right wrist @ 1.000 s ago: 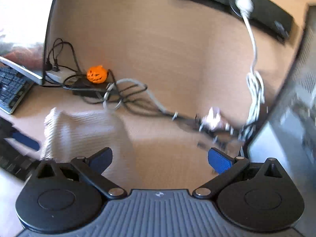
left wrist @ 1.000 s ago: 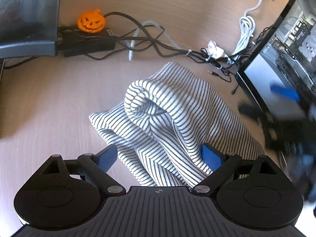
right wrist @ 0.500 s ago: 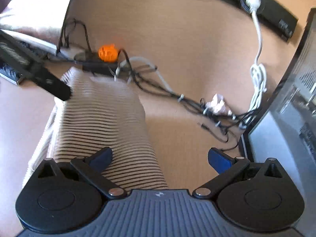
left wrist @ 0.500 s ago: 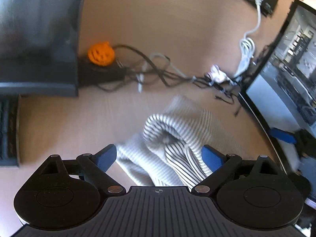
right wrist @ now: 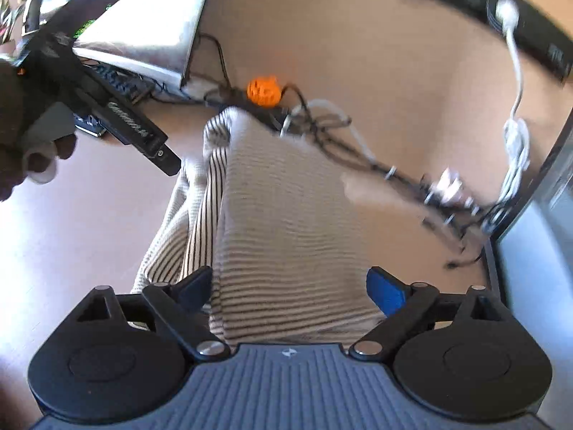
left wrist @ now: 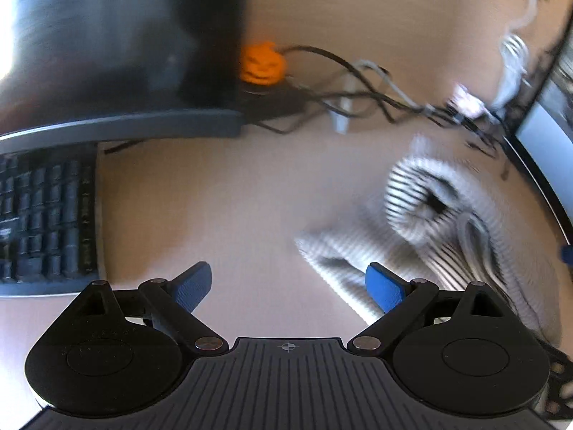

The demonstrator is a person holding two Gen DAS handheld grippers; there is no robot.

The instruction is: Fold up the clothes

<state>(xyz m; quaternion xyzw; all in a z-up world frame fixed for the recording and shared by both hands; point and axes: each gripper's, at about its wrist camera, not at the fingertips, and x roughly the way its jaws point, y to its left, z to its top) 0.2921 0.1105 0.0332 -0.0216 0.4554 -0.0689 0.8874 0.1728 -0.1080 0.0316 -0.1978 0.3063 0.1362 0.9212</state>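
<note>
The left gripper (left wrist: 288, 283) hangs wide open over bare desk (left wrist: 222, 208), holding nothing; the striped garment (left wrist: 429, 222) lies bunched at its two o'clock. The right gripper (right wrist: 288, 286), also spread wide, straddles the garment's near end without clamping it.

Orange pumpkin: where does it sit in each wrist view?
Left wrist: pumpkin upper centre, beside the dark monitor base, on the cable tangle.
Right wrist: pumpkin upper centre, just beyond the striped garment.
Shared landmark: white cable, upper right in both.
</note>
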